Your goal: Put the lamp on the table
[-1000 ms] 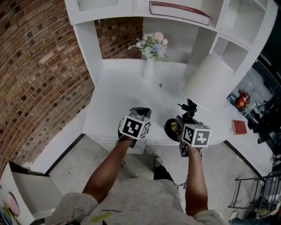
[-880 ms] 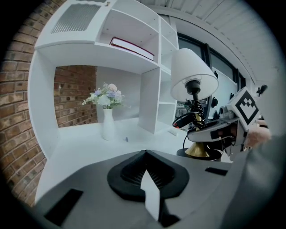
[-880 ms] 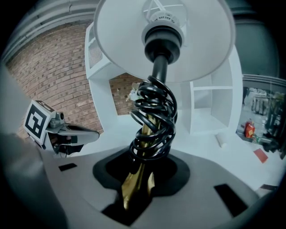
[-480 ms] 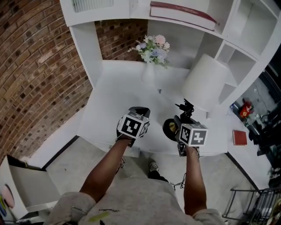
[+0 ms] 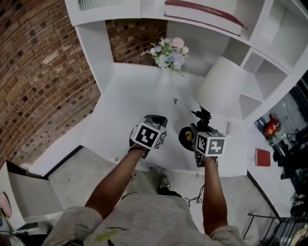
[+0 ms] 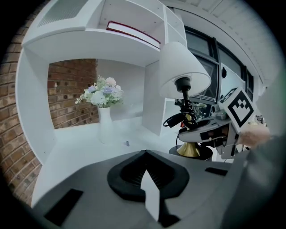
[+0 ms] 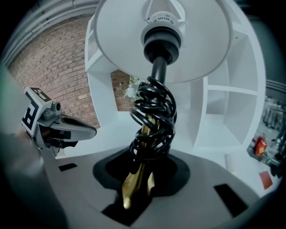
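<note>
The lamp has a white shade, a gold stem wrapped in coiled black cord and a round black base. My right gripper is shut on the stem and holds the lamp upright over the front edge of the white desk. In the right gripper view the stem sits between the jaws. My left gripper hovers beside it on the left, apart from the lamp; its jaws look shut with nothing in them. From the left gripper view the lamp stands at the right.
A white vase of flowers stands at the back of the desk. A red book lies on the shelf above. White cubby shelves rise at the right, a brick wall at the left. A small red book lies at the far right.
Both grippers have moved a little forward towards the desk, the lamp going along in the right one. The grip on the stem looks the same.
</note>
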Motion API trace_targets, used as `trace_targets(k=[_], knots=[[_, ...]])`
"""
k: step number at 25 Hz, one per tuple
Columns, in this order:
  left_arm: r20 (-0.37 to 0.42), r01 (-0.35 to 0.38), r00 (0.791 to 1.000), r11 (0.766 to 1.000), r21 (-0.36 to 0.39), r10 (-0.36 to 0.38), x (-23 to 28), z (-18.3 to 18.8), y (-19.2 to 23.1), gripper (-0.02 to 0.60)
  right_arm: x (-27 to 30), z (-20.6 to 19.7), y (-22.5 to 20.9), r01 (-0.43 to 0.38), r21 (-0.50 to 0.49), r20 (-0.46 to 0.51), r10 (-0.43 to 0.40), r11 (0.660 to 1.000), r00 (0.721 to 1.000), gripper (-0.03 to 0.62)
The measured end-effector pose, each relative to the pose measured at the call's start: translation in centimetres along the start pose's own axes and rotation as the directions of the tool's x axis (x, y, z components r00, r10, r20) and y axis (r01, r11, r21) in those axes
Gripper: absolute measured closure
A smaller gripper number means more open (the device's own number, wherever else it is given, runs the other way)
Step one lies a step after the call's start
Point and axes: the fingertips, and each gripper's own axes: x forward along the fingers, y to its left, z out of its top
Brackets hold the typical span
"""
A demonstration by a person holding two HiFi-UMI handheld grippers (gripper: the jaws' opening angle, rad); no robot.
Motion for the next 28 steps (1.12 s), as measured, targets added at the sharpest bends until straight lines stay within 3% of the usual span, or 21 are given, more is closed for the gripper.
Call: trace_targets(k=[8,28], knots=[[-0.028,-0.018,0.999,1.0,0.021,0.019,1.9,0.6,-1.0,0.583,2.3,-0.3,-2.0,-0.033,-0.025,-0.012,0.033,0.999,0.999,0.477],[-0.071,-0.117,0.991,0.993,-0.029,0.115,4.5,0.1,0.0,0.583,7.9,-0.2,-5.2,-0.093,-0.09,-0.017,0.092,0.992,0.996,0.479]])
